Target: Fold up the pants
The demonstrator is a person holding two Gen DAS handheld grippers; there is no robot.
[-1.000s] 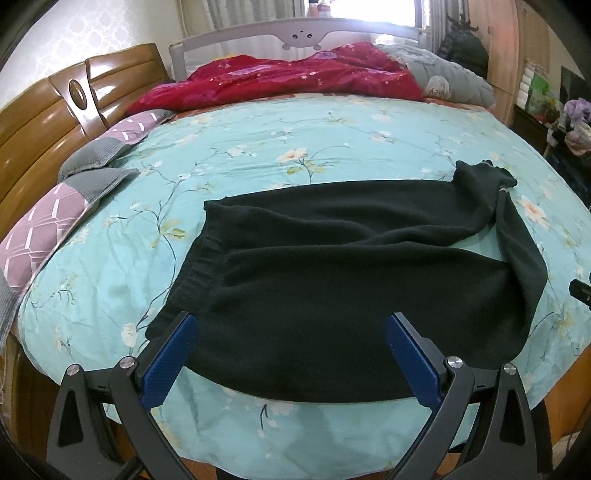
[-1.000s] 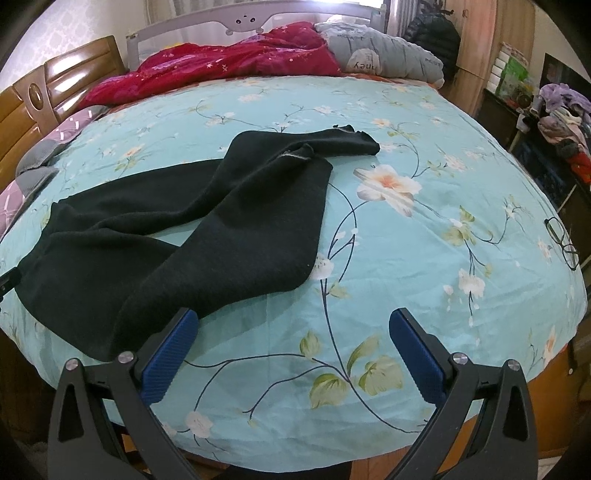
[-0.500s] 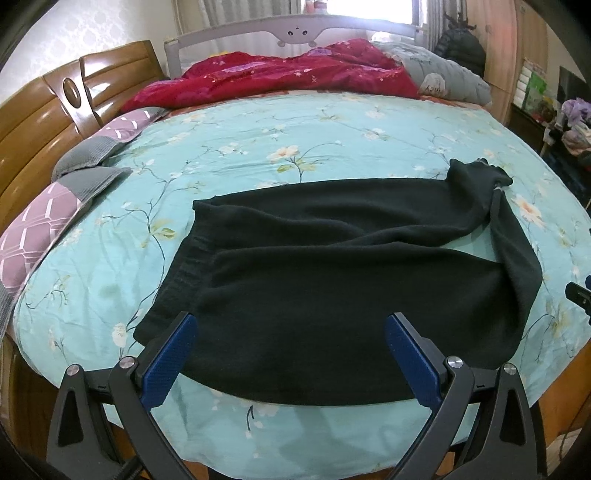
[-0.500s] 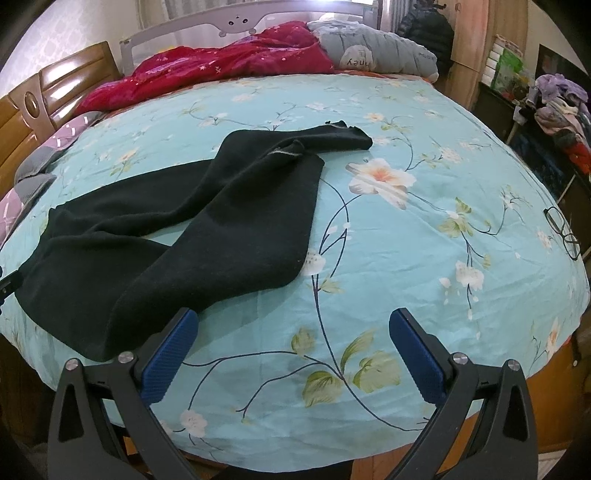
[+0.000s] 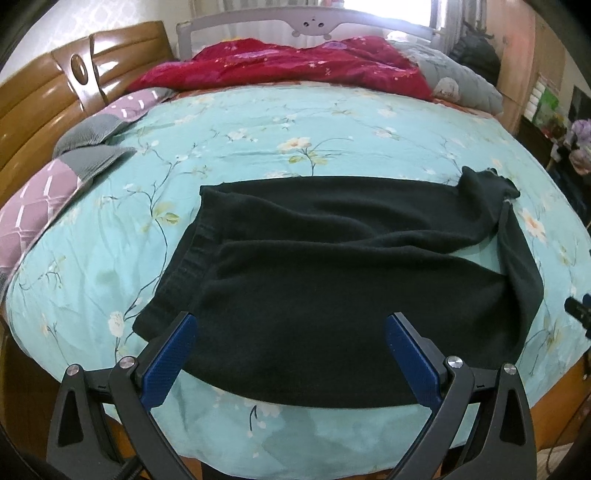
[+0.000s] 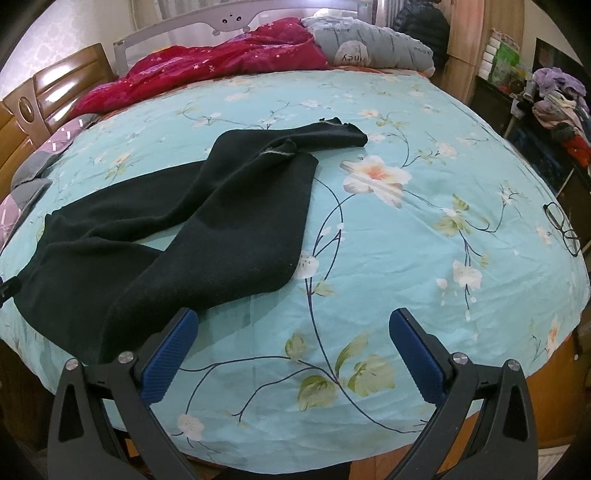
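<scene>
My left gripper has its jaws wide apart, holding nothing. The black pants lie flat on the bed with the blue flower sheet. A red blanket sits far back.

bed: turquoise flowered sheet before me | far end: red quilt heaped beside a grey padded garment, grey rail behind | left: wooden headboard, mauve-and-grey pillows | right edge of bed: my glasses | far right: clothes pile on a dark shelf
</scene>
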